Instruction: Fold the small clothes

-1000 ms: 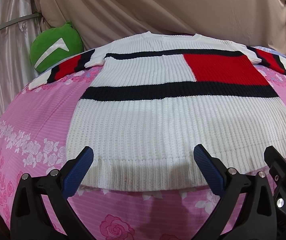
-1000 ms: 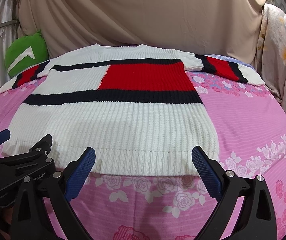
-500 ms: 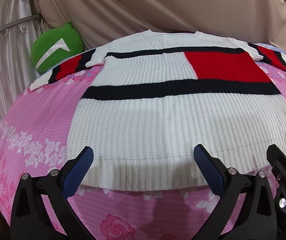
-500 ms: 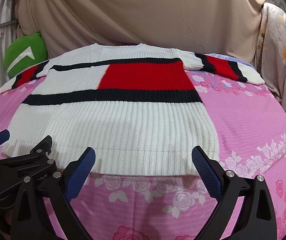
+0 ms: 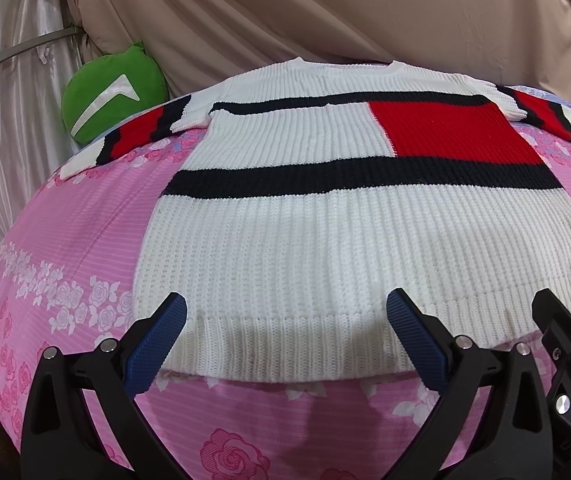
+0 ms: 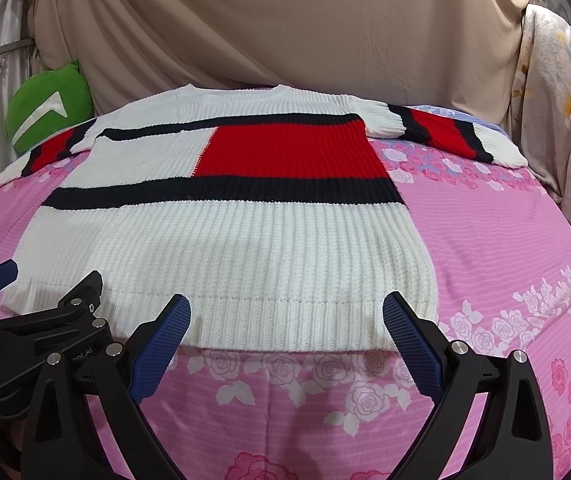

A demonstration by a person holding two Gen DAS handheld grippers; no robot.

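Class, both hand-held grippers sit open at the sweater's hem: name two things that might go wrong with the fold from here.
1. The left hand-held gripper and right hand-held gripper may pinch only the top layer of the thick sweater.
2. The spread sleeves may drag and bunch on the pink bedsheet.

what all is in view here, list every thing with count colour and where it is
knit sweater: 1, white with black stripes and a red block, spread flat on the bed, hem toward the cameras, sleeves out to both sides
bedsheet: 1, pink with rose print, under the sweater
cushion: 1, green with a white chevron, far left corner of the bed
backdrop cloth: 1, beige, hung behind the bed
floral fabric: 1, pale with yellow flowers, hanging at far right
left claw: 1, black with blue pads, open, just before the hem
right claw: 1, black with blue pads, open, just before the hem
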